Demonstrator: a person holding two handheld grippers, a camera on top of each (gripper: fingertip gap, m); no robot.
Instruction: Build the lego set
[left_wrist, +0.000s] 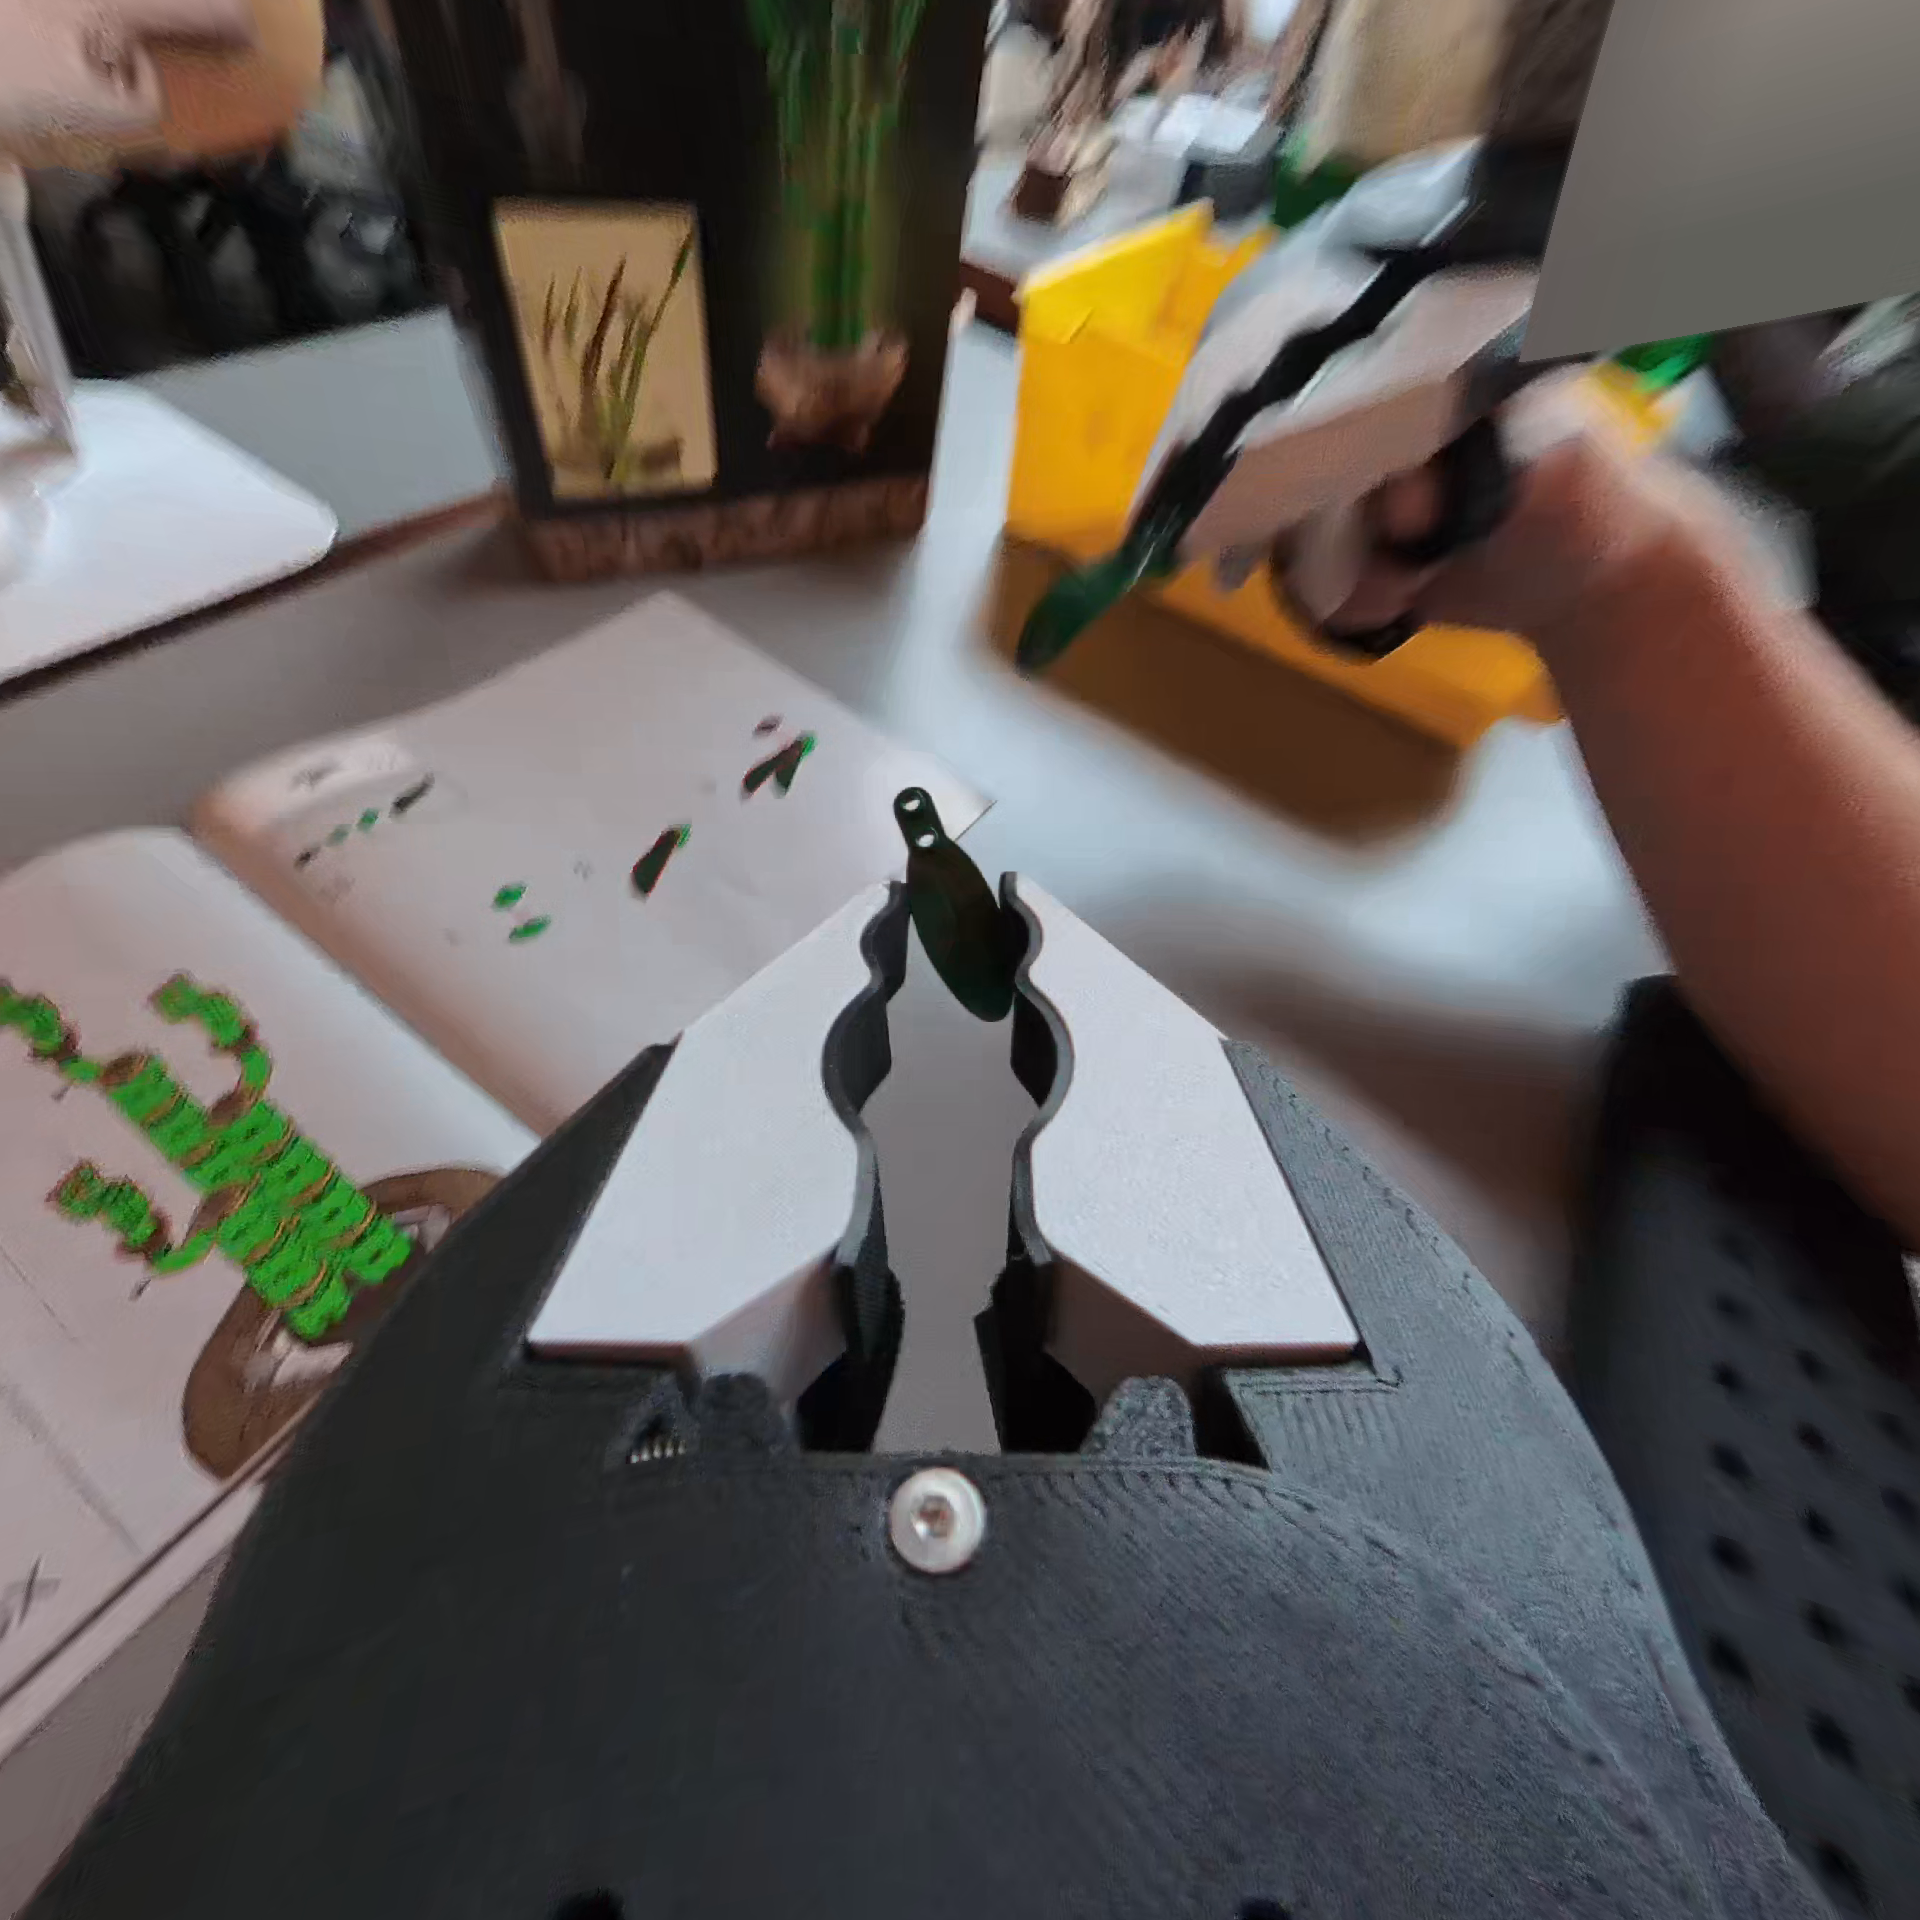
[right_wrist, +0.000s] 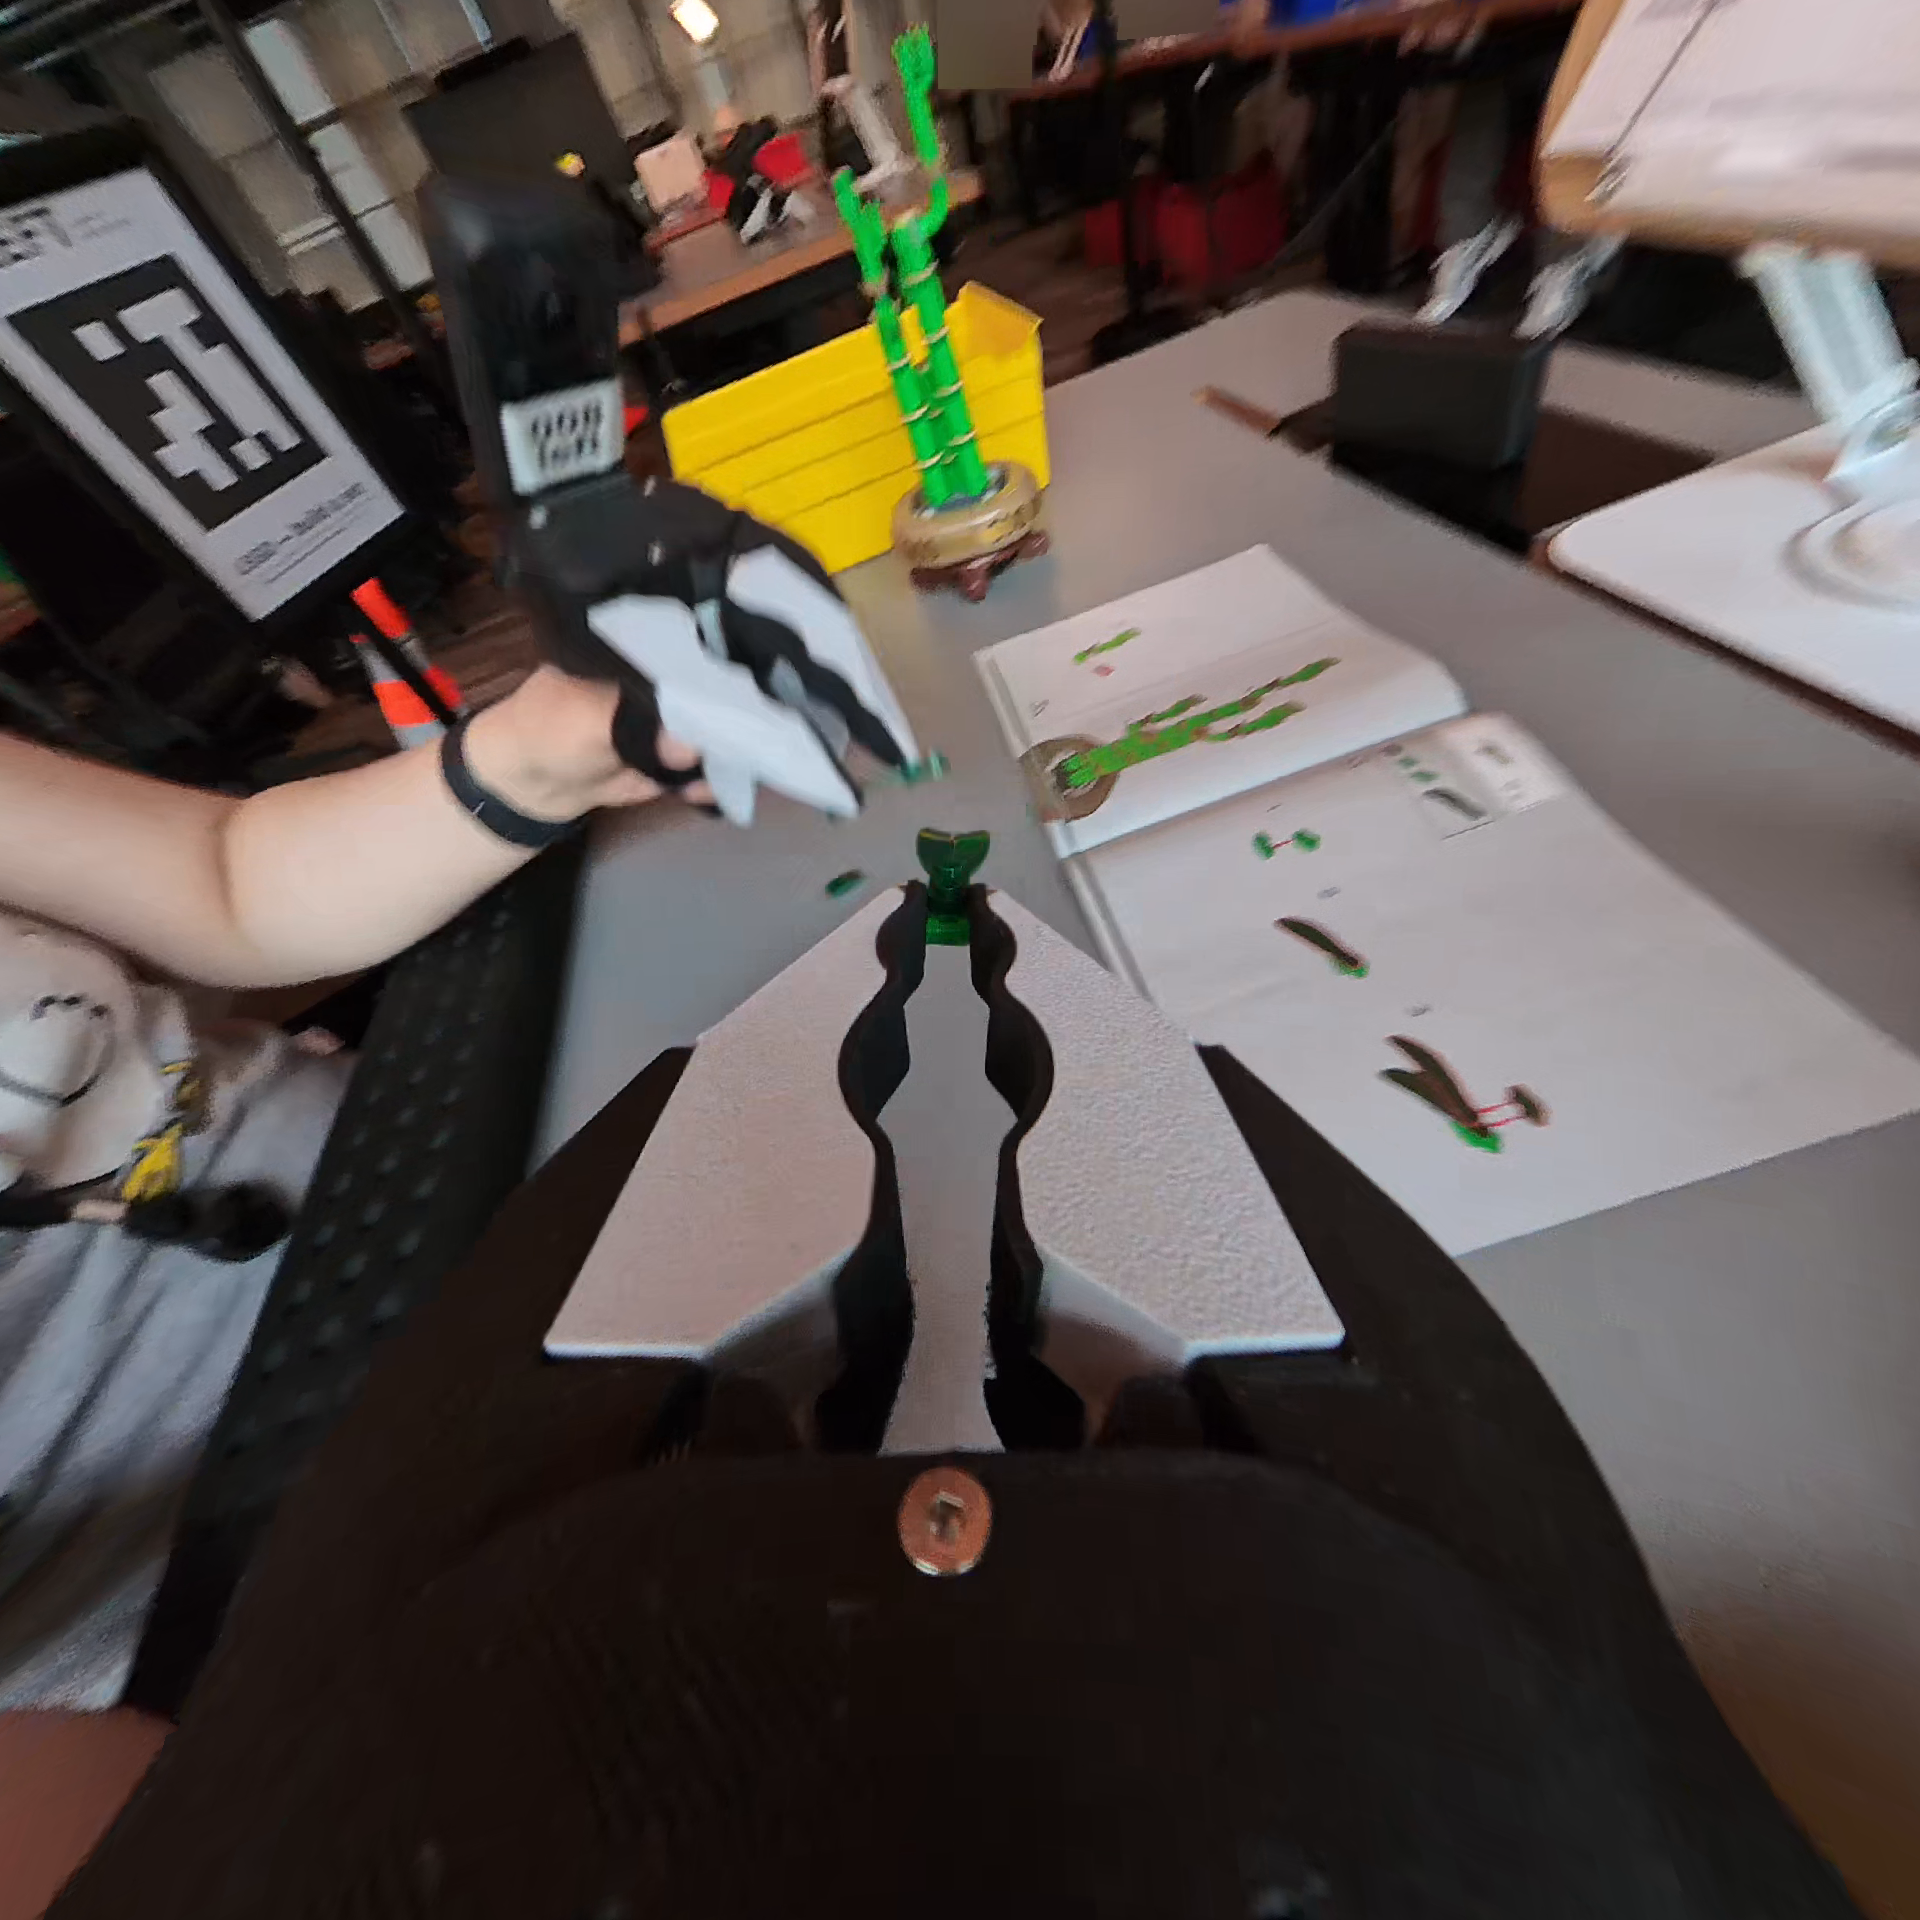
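Left wrist view: left tongs pinch a dark green leaf-shaped plastic piece at their tips; right tongs likewise clamp a small green brick assembly above the grey tabletop.

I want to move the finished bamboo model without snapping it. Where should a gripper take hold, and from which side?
Probably the round gold pot, pinched across its sides from the open table side, since the yellow bin stands right behind. The pot is wide and low and bears the weight; the green stalks are thin, tall and branched, so likely to break.
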